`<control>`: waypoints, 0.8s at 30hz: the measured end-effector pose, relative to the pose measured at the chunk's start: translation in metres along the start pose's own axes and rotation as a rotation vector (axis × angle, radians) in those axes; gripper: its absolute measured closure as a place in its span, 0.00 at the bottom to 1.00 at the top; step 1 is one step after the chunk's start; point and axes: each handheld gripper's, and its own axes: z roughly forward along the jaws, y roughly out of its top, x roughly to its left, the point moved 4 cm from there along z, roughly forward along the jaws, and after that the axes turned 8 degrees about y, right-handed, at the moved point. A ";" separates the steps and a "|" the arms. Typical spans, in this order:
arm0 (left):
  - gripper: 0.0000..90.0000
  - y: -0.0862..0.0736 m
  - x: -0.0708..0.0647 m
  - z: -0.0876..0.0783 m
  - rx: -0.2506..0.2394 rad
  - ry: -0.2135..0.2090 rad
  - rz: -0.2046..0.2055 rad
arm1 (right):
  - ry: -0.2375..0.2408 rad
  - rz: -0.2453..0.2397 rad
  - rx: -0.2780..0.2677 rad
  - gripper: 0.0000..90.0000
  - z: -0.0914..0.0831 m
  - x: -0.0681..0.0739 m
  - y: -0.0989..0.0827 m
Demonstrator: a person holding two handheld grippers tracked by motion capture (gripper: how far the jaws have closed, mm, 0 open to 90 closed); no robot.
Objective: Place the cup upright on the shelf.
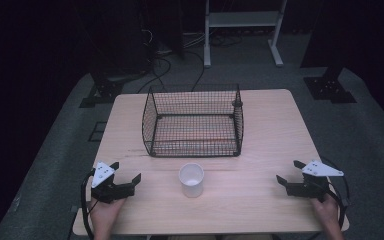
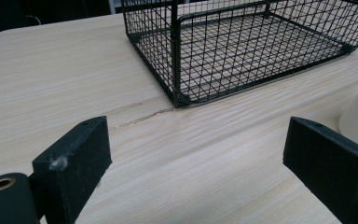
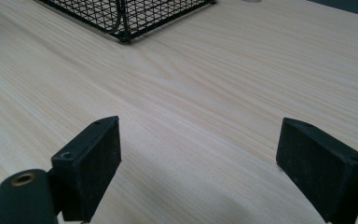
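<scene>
while flanking cup (image 1: pixel 191 179), both tongs (image 1: pixel 126 171) (image 1: pixel 287 171) gape, level.

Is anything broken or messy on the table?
Nothing is spilled or tipped. The white paper cup stands upright before the black wire basket. One oddity: a thin dark scratch in the light wooden table by the basket's corner.

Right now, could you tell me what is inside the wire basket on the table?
The wire basket holds nothing; through its mesh the bare wood of the table shows. The white cup stands outside, in front of it. The mesh hides nothing inside it.
</scene>
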 end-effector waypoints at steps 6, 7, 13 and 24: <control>0.08 0.003 -0.002 -0.001 -0.008 -0.019 -0.005 | 0.000 0.004 0.001 0.15 0.000 0.000 0.000; 0.07 0.005 -0.003 -0.002 -0.013 -0.031 0.000 | 0.000 0.003 0.001 0.15 0.000 0.000 0.000; 0.07 0.010 -0.010 -0.003 -0.017 -0.059 0.015 | 0.000 0.005 0.002 0.15 0.000 0.000 0.000; 0.04 0.018 -0.026 -0.002 -0.012 -0.099 0.074 | -0.002 -0.002 0.011 0.15 0.001 0.000 0.000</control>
